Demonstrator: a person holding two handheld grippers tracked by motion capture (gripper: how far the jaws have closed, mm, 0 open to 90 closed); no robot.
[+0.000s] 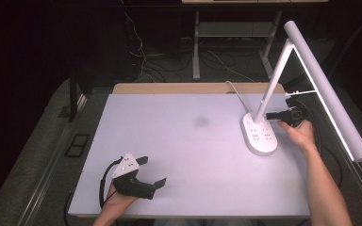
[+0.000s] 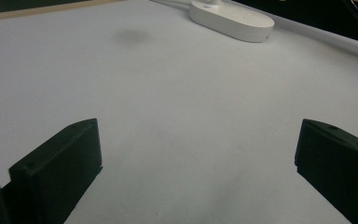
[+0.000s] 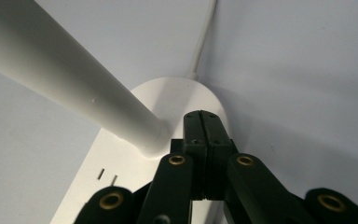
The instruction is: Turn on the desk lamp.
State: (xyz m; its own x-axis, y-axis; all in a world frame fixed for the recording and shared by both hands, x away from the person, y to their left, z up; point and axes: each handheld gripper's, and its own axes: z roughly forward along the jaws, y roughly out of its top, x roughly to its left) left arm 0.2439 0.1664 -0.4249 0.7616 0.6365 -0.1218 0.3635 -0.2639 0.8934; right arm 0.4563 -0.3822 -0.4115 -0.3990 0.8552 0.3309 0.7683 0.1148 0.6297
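A white desk lamp stands at the table's right side, its oval base (image 1: 259,133) carrying socket slots, its arm (image 1: 274,79) rising to a long light bar (image 1: 327,89). My right gripper (image 1: 269,115) is shut, its tips hovering just over the base beside the foot of the arm. In the right gripper view the closed jaws (image 3: 202,125) sit right of the arm (image 3: 65,84), above the base (image 3: 177,95). My left gripper (image 1: 154,172) rests open near the front left of the table, nothing between its fingers (image 2: 58,168). The base (image 2: 233,18) lies far ahead of it.
The lamp's white cord (image 1: 235,92) runs off the table's back edge. A faint dark smudge (image 1: 201,121) marks the pale tabletop (image 1: 179,155). Desk legs and cables stand on the dark floor behind.
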